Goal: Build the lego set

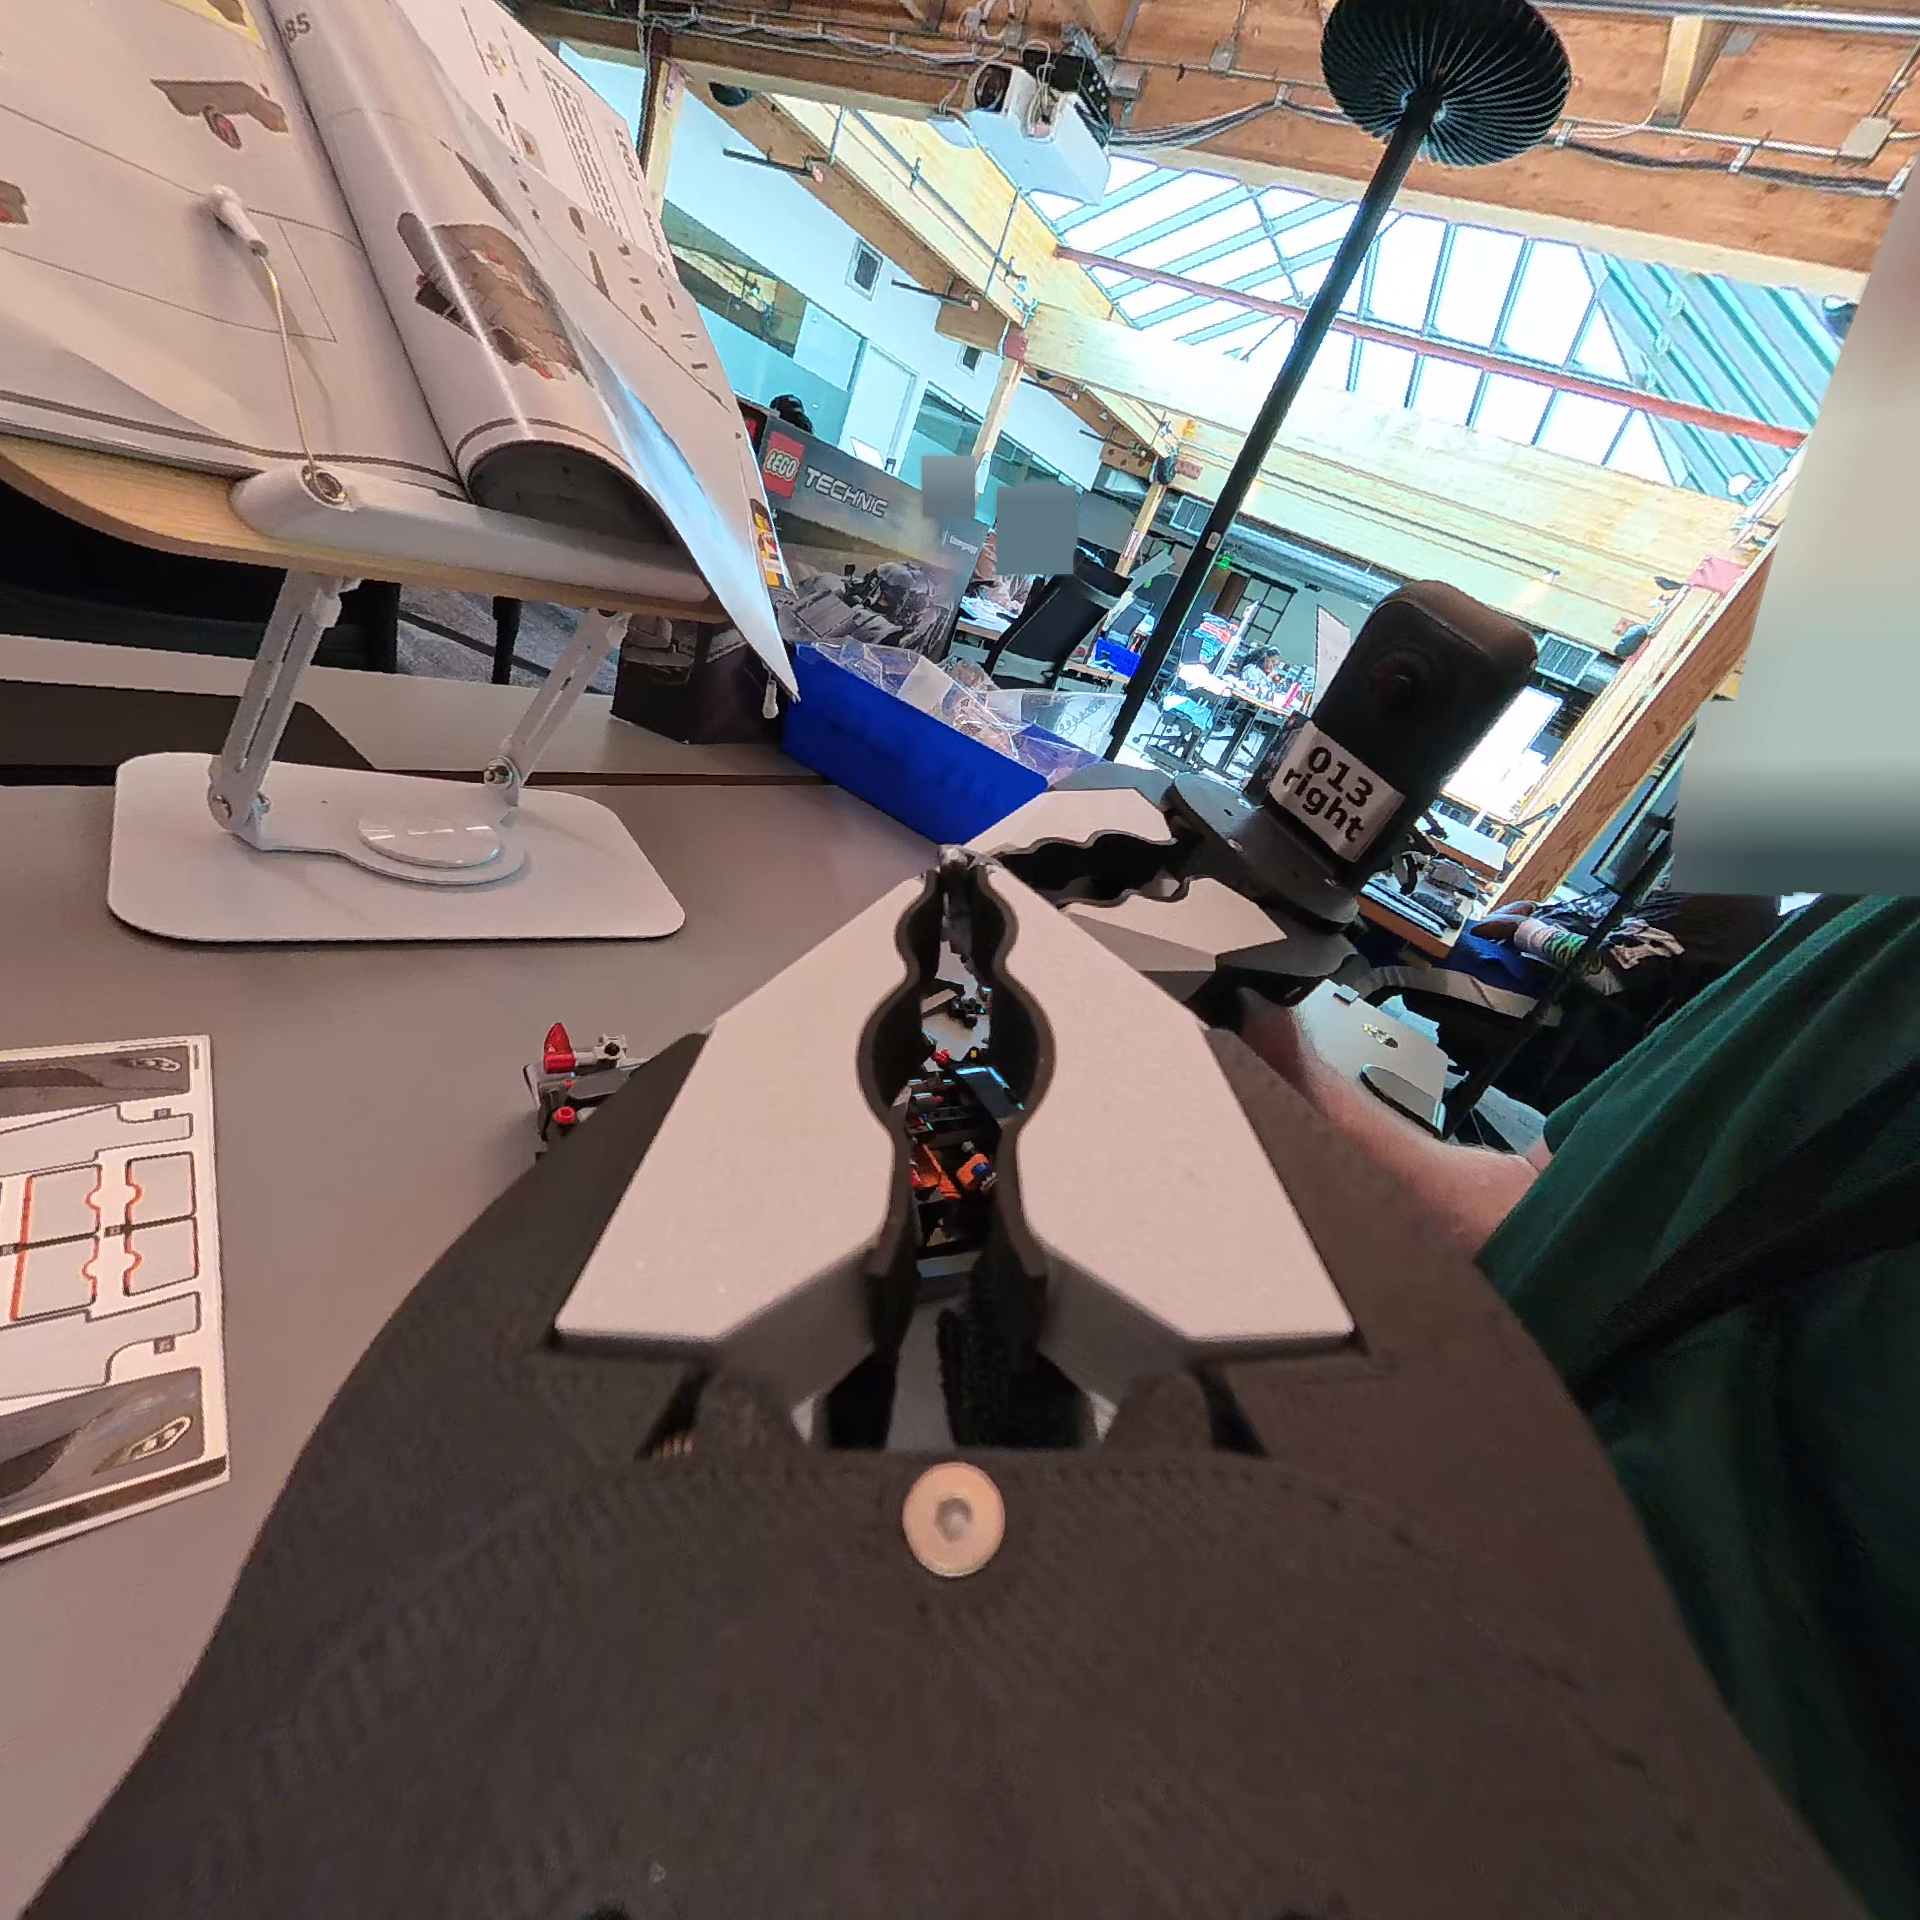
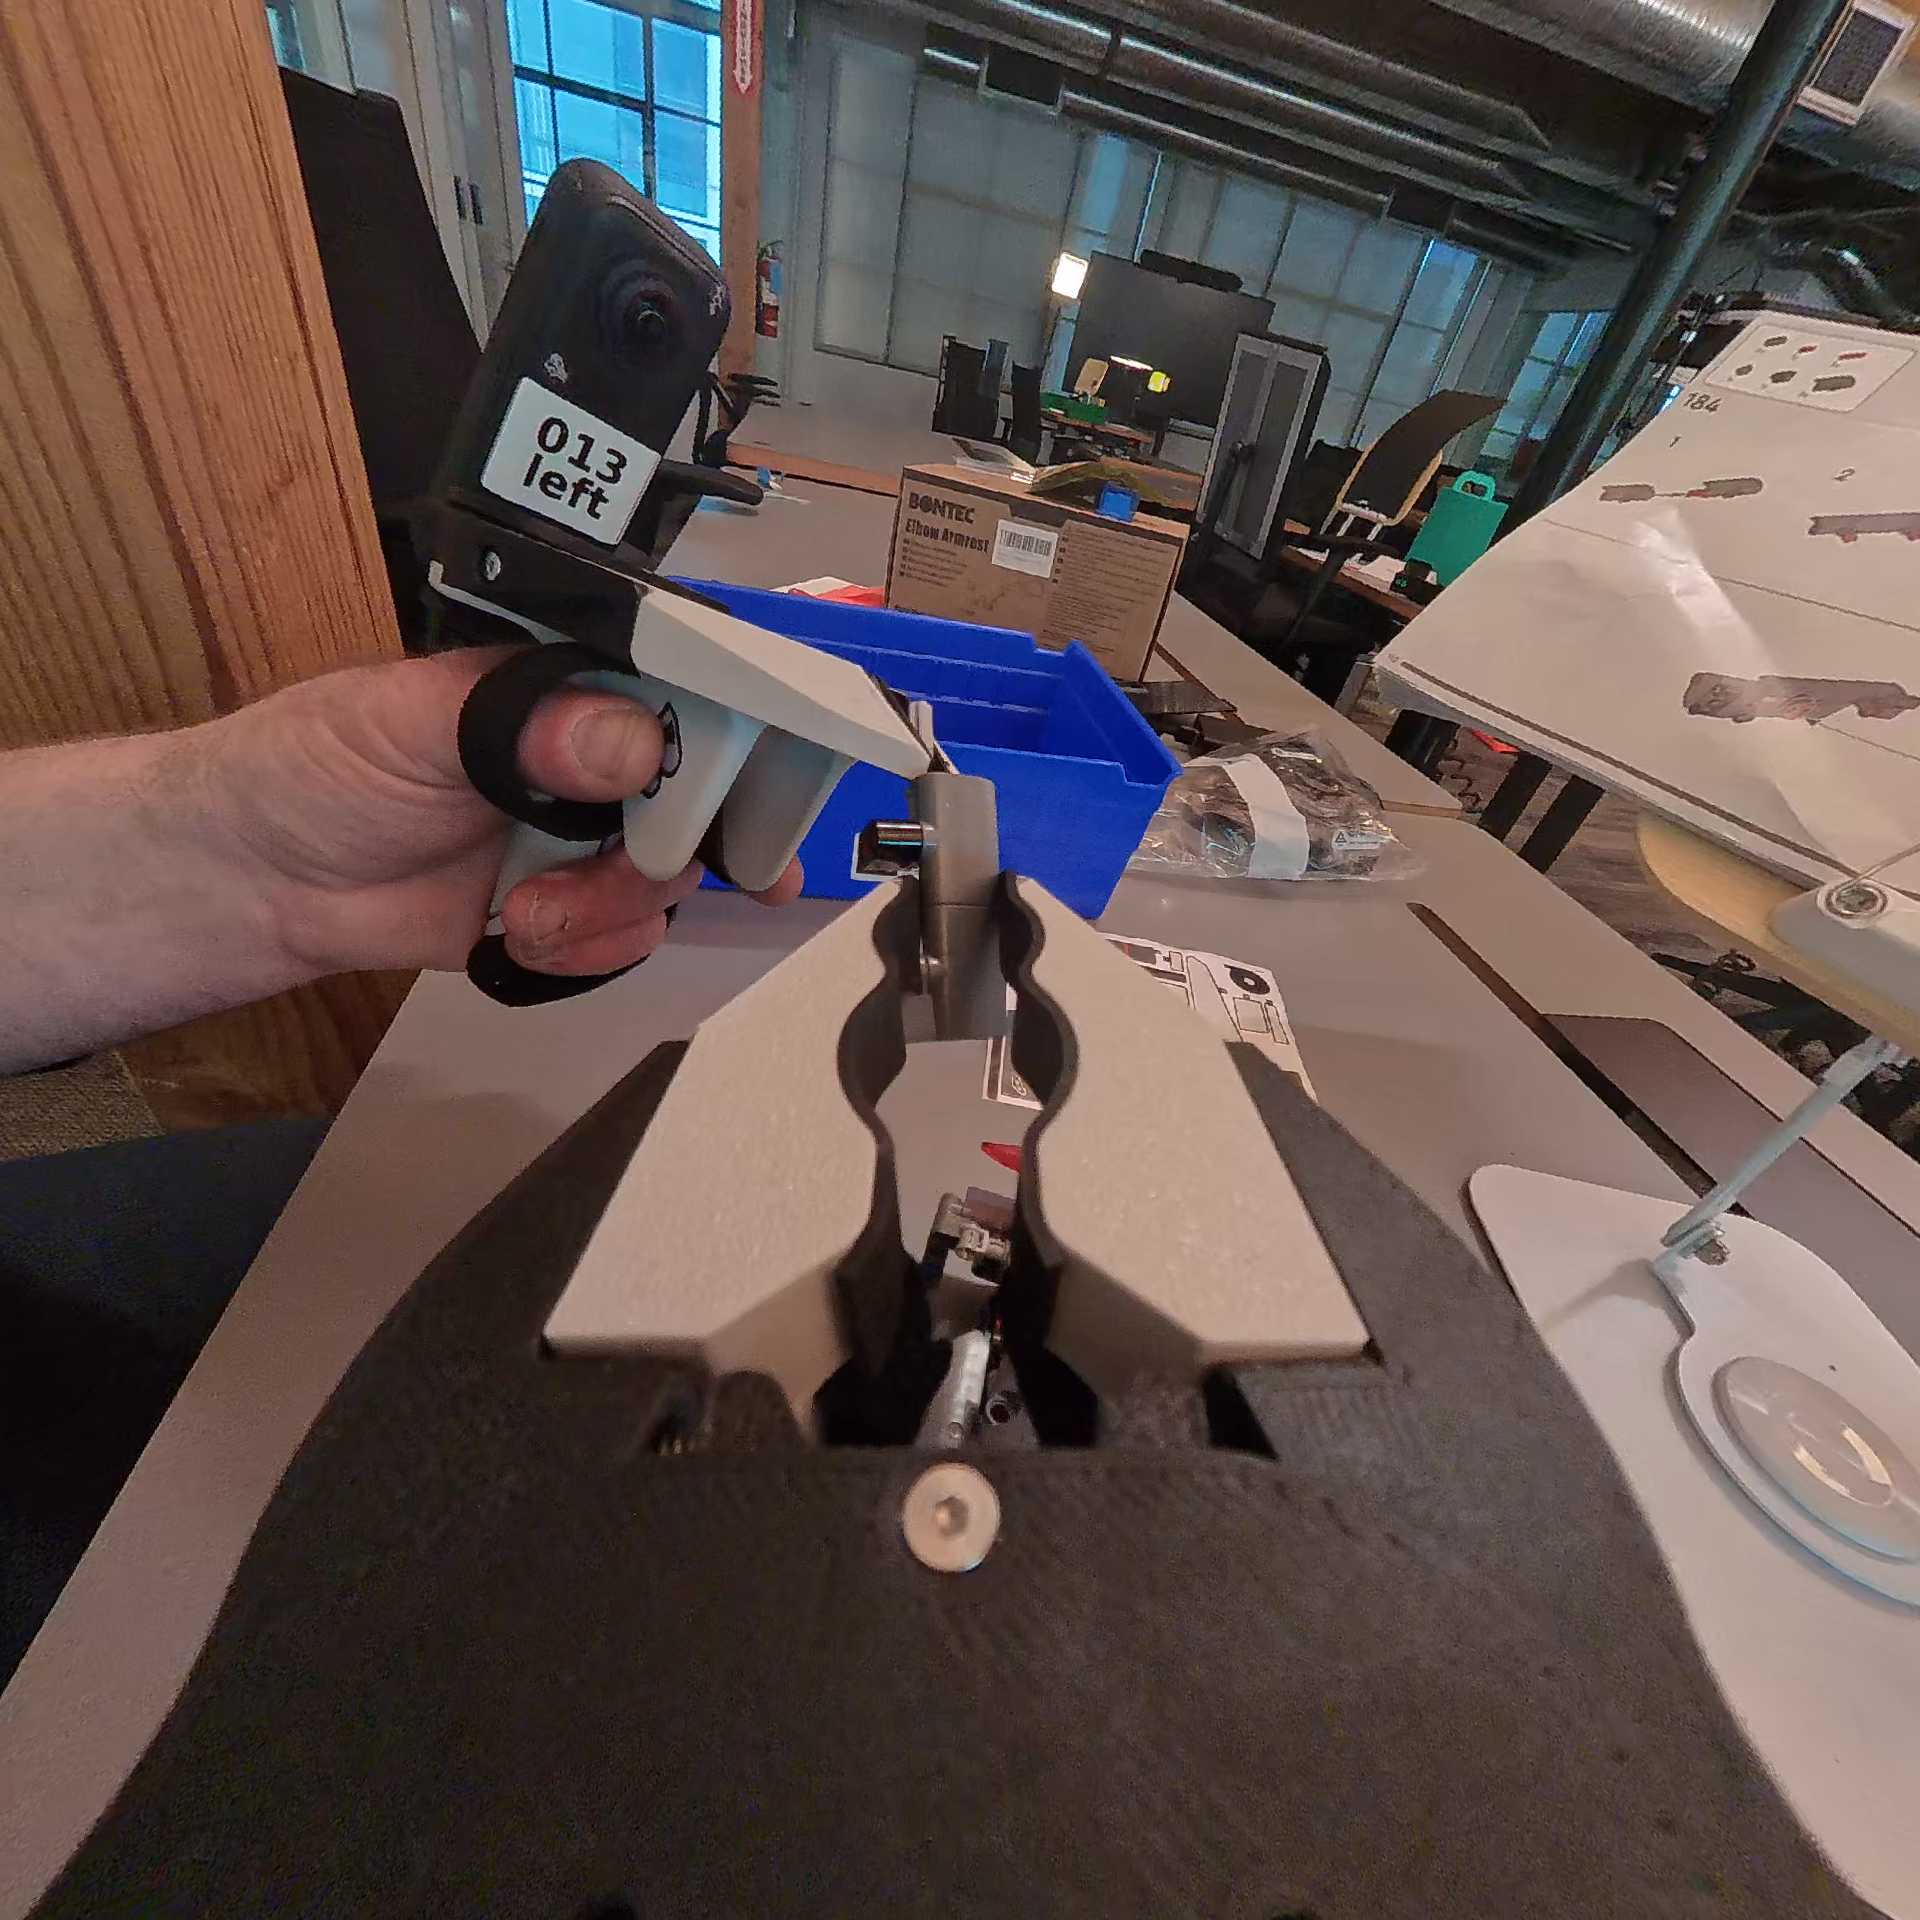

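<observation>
- An open workshop hall with timber beams and skylights is seen behind a grey table (image 2: 1351,997), on which the work is laid out
- An instruction booklet (image 1: 312,260) is held open on a white stand (image 1: 395,852); the pages shown lie deep in the book, so the build is judged to be well advanced but not finished
- A blue bin (image 2: 997,748), a clear bag of parts (image 2: 1278,810) and a sticker sheet (image 1: 104,1278) are seen on the table, which suggests that pieces and decals are yet to be used
- A grey lego piece (image 2: 951,914) is gripped upright near the tips of the right gripper (image 2: 956,904), whose jaws are clenched on its lower part; a short dark pin projects from its side
- The left gripper (image 2: 920,743) is brought to the top of the same piece from the left; in the right wrist view its tips meet the upper edge of the piece
- In the left wrist view the left gripper's jaws are nearly closed, with a small dark part seen at the tips; whether the piece is truly grasped or only touched cannot be told
- The partly built model (image 1: 582,1070), dark with red and orange details, lies on the table beneath both grippers and is largely hidden by them
- The step in hand is judged to be a small sub-assembly made in the air, to be joined to the model afterwards
</observation>
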{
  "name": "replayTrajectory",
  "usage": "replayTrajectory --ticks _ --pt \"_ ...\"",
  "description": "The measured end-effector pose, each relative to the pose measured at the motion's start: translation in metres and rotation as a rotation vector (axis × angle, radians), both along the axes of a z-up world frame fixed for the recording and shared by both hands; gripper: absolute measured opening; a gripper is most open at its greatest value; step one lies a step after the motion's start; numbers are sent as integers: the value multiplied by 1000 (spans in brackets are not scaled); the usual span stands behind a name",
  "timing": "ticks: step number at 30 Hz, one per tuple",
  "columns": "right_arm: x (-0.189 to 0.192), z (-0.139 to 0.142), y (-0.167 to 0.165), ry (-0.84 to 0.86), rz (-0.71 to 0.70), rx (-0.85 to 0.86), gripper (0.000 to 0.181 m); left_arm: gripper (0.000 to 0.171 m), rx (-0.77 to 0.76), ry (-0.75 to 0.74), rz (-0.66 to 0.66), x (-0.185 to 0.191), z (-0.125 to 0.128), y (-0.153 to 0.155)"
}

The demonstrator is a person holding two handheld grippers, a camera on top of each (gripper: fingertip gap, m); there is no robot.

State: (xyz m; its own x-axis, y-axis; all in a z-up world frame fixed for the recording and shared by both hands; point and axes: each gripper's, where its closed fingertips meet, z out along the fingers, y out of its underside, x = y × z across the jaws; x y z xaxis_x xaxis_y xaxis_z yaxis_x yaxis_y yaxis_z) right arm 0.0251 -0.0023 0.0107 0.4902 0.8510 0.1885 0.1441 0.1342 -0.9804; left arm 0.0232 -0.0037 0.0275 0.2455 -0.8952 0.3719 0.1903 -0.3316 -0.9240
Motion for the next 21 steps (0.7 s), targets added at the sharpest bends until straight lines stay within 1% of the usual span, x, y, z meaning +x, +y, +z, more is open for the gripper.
replayTrajectory --ticks 7,10,12,15,21 --pt "0 0 1 16 6 -25 12 4 7 12 13 -1 0 1" --pt "5 3 2 41 -1 -31 12 14 -12 39 40 -11 -2 4" --pt "9 6 5 59 -16 -38 12 17 -13 84 59 -21 -8 3" --pt "12 8 7 86 -25 -58 12 21 -14 258 98 -38 -35 2" --pt "11 5 8 77 -30 -60 12 26 -29 639 167 -61 -106 -3"
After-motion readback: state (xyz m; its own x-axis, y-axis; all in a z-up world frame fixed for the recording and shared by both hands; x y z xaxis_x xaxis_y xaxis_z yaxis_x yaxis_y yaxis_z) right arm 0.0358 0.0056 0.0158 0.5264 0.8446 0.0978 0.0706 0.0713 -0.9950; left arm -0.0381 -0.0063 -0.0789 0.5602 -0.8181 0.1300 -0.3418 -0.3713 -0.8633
